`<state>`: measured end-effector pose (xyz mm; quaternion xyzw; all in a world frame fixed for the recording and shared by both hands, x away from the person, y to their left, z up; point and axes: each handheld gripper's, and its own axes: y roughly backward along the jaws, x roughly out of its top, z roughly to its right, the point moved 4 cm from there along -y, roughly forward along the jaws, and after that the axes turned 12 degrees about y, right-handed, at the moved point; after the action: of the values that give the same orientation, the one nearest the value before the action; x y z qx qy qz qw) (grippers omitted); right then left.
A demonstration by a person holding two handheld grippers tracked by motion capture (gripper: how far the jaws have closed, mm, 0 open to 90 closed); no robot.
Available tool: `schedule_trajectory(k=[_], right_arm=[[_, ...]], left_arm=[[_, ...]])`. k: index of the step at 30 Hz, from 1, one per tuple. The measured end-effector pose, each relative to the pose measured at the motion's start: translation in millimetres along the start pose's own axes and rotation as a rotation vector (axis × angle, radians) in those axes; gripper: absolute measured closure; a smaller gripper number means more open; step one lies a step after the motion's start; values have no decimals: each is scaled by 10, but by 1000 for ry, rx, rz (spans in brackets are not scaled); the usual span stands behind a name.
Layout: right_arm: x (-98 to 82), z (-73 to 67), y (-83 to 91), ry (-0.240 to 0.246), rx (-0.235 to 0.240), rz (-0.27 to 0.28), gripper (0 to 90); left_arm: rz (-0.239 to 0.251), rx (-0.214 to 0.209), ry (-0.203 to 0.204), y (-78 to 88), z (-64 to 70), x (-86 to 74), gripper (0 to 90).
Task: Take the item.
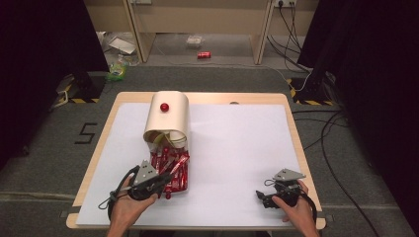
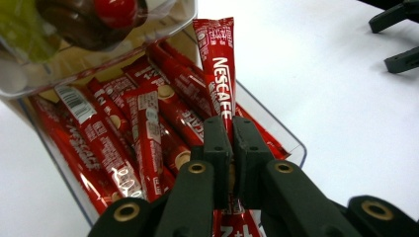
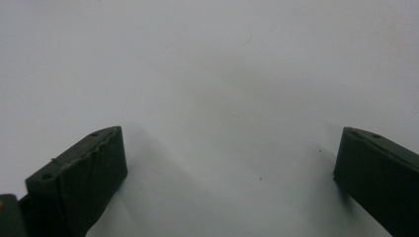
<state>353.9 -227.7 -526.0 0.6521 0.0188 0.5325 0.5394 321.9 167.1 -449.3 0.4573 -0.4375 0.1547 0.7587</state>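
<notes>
So we've got a glossy red Nescafé stick sachet (image 2: 216,69), long and flat, pinched between the matte black jaws of the left gripper (image 2: 232,148). It's poking up over the clear plastic box (image 2: 276,133) packed with the same crinkly sachets. From above, the left hand (image 1: 129,205) angles in at the box's near end. The right gripper (image 3: 230,163) rests on the white sheet (image 1: 237,143), jaws wide, nothing between them.

Red Nescafé sticks (image 2: 217,69) with white lettering; cream lid (image 1: 168,116) with red knob (image 1: 164,106); white worktop (image 1: 237,148); black jaws.
</notes>
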Motion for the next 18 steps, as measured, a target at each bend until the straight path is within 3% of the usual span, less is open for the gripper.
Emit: schedule_trajectory(k=[18], right_arm=[[0, 1, -1, 0, 0, 1, 2]], left_arm=[[25, -60, -20, -68, 113, 154, 850]])
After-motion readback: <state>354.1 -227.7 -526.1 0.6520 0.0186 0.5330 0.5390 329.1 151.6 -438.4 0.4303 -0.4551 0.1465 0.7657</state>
